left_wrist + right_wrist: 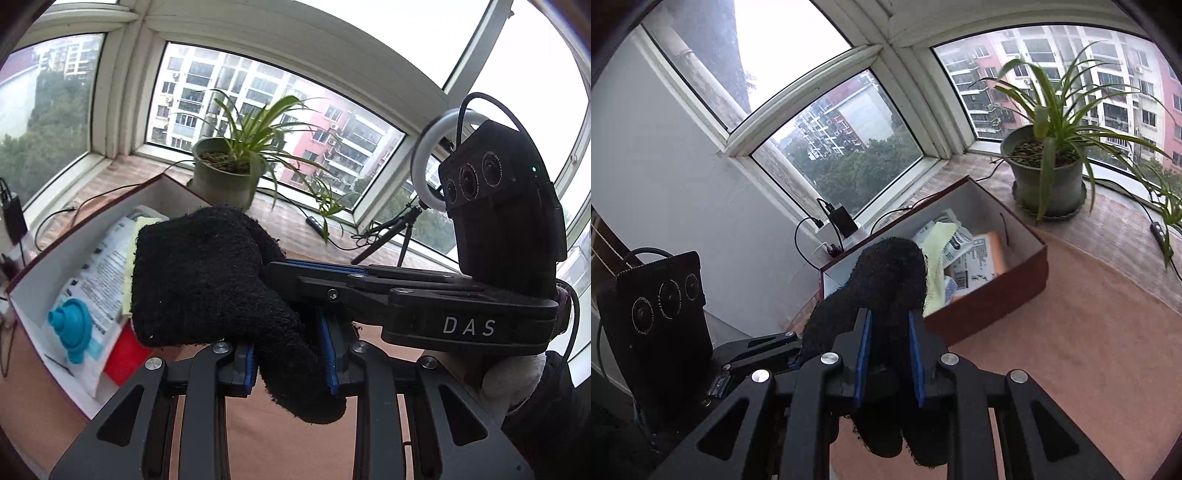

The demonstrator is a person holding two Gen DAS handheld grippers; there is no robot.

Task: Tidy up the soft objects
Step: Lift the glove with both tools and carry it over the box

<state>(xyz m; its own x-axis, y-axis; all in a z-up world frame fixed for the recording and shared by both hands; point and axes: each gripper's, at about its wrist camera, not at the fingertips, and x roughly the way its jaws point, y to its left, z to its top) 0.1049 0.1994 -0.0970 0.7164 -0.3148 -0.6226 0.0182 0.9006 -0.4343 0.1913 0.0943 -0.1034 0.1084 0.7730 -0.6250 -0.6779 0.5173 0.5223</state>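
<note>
Both grippers had hold of the same black fuzzy cloth (207,280), a sock or glove by the look of it, bunched into a soft roll. The left gripper (291,363) was clamped tight on one stretch of it, its blue pads pinching the fabric thin, with a loose tail sagging below the jaws. The right gripper (888,356) was closed on the other stretch, jaws slightly wider because more fabric was bunched between them. The two tools sat almost against each other, the right one lying crosswise just ahead of the left.

Ahead of both grippers, and a little lower, stood the open maroon box (1008,291) on the peach table covering (1089,350). Inside it lay printed packets (975,258) and a pale yellow cloth (938,240). Beyond the box sat the potted plant (1049,177) on the windowsill.

To my eye the risk was the release. If one gripper let go before the other, the roll would likely unfurl and drape over the box's near wall instead of landing inside. The hanging tail could also catch that rim on the way over. With the tools so close, a careless swing might knock them together.
</note>
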